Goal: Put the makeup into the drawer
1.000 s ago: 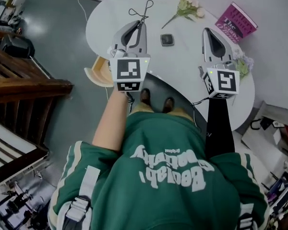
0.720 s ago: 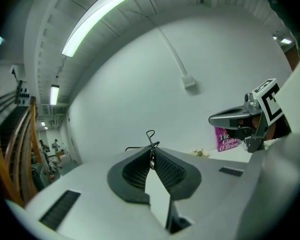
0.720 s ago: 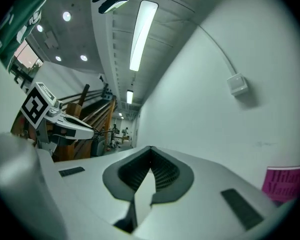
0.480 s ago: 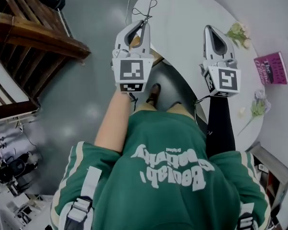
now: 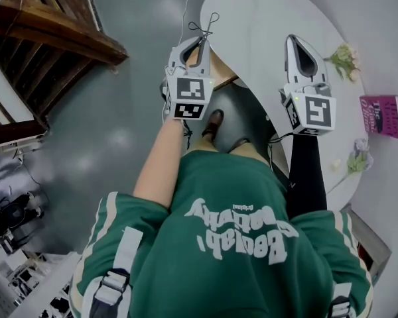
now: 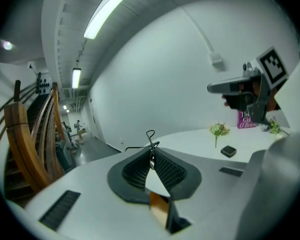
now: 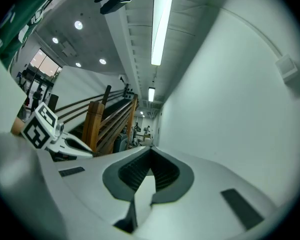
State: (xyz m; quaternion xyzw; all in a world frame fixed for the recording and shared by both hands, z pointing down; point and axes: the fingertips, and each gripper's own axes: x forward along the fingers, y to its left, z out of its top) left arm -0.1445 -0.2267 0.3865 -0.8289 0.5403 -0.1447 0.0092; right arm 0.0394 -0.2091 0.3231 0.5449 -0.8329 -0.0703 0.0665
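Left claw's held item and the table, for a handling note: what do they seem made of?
Wire tool: thin black wire bent into loops, probably metal, matt. Table: smooth white top with a soft sheen, perhaps laminate or painted board; no grain shows.

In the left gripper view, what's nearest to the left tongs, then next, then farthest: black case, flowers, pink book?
1. Black case, on the table to the right.
2. Flowers, just behind it.
3. Pink book, farthest back, at the table's far edge.
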